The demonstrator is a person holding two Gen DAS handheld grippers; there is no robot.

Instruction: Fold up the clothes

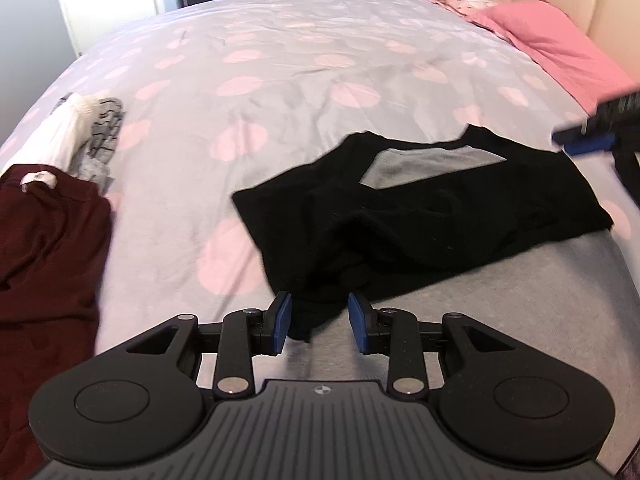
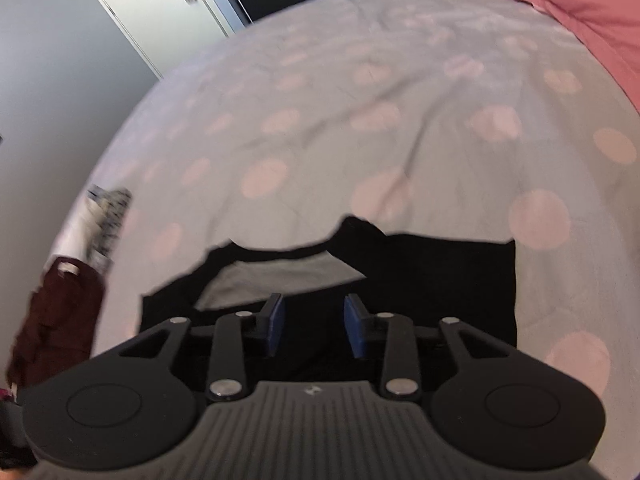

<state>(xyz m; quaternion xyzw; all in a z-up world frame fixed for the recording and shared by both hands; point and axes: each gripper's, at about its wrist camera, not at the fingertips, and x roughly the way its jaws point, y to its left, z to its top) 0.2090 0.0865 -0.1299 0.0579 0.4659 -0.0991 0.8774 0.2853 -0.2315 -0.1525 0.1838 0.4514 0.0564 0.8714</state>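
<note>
Left gripper (image 1: 319, 322) and right gripper (image 2: 315, 328), both parted and clamping nothing, could bunch the black top (image 1: 420, 216) at the bed's (image 1: 280, 80) near edge.

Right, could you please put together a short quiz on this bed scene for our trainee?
1. True or false: the black garment lies on the spotted bed cover.
2. The pillow at the far right of the bed is: A green, B pink, C white?
3. In the right wrist view, are the right claw's jaws apart or closed?

Key: 1 true. 2 B. 3 apart, above the black garment.
</note>
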